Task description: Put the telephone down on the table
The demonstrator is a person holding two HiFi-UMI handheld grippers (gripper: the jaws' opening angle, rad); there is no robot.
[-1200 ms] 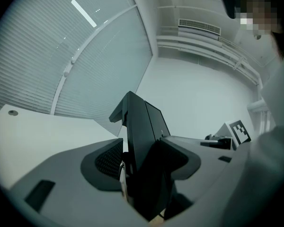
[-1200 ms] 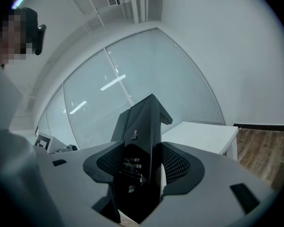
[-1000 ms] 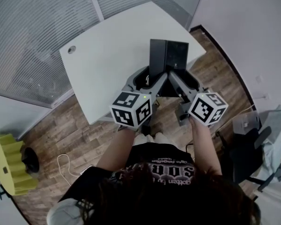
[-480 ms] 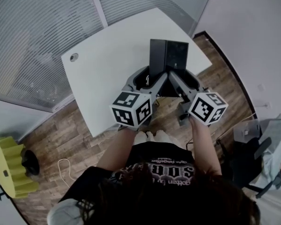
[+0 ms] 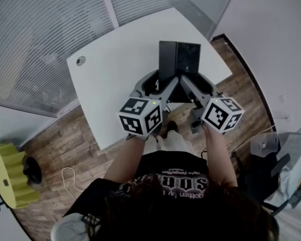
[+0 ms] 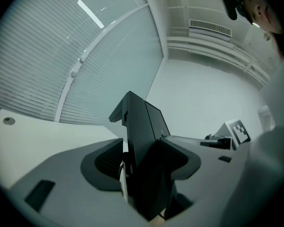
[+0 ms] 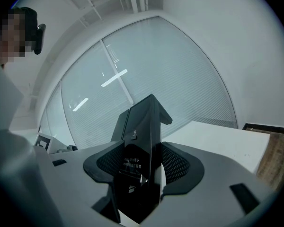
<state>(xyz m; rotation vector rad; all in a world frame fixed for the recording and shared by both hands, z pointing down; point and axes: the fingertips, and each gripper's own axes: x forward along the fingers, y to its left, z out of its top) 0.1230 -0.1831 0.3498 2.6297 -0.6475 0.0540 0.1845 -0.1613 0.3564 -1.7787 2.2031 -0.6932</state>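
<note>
Both claws shut tight on telephone (image 5: 179, 59): L gripper (image 5: 165, 87) & R gripper (image 5: 187, 86), over white table (image 5: 110, 64).

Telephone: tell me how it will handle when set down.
Probably rigid: the telephone shows straight edges with the left gripper and right gripper clamping only its near end. Its glossy black face may slip. Laid flat on the table it should sit steady.

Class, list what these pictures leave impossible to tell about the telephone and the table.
Whether the telephone touches the table: head view, its own body hides its underside.
Its lower end: both gripper views, covered by the jaws of the left hand-held gripper and right hand-held gripper.
The label print: right gripper view, too small to read.
</note>
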